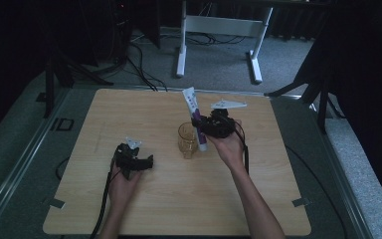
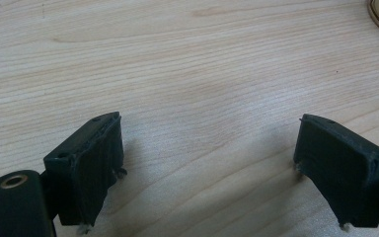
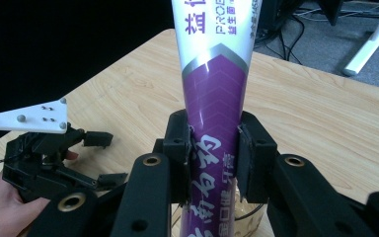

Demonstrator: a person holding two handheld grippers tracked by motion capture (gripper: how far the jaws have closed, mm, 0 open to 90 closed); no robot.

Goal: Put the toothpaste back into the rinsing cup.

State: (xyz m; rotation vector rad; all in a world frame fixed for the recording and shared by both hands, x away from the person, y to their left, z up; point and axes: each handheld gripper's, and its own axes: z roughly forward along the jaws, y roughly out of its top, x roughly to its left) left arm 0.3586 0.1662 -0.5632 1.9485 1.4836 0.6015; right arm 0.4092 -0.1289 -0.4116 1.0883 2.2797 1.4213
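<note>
The purple-and-white tube [image 3: 216, 94] bears Chinese characters and partly cut-off Latin letters reading "PROB".

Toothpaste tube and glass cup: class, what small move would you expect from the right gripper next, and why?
Probably a short, straight lowering, then opening. The right gripper is shut on the toothpaste tube, held nearly upright with its lower end already in or just beside the glass cup. The left gripper is open and apart, so it offers no support.
</note>
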